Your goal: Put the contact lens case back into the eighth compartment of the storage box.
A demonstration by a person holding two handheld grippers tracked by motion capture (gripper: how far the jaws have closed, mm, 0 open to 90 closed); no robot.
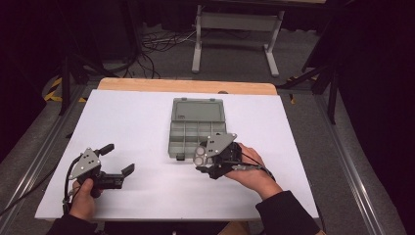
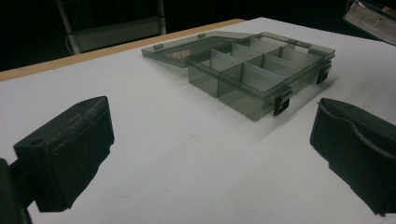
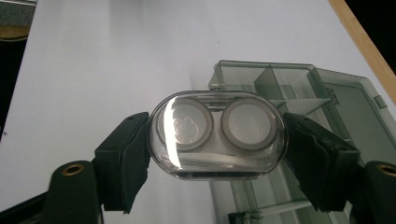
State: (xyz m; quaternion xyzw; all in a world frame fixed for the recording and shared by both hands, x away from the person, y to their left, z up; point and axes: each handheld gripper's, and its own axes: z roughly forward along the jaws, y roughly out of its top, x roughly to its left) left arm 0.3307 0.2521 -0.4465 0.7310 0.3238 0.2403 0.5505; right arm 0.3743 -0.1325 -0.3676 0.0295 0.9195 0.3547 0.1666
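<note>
A smoky grey compartment box (image 1: 197,128) lies open on the white table, its lid (image 1: 198,110) flat on the far side; it also sits in the left gripper view (image 2: 259,70) and under the right jaws (image 3: 299,88). My right gripper (image 1: 201,155) is shut on a clear oval case (image 3: 217,134) with two round white wells, held just above the box's near edge. The case looks like small white discs in the high view (image 1: 199,155). My left gripper (image 1: 117,159) rests open near the table's left front, nothing between its jaws (image 2: 205,158).
The white table top (image 1: 132,122) has a wooden strip (image 1: 186,86) along its far edge. Beyond it stand a grey table frame (image 1: 235,34) and floor cables (image 1: 161,41). Metal rails run along both sides of the table.
</note>
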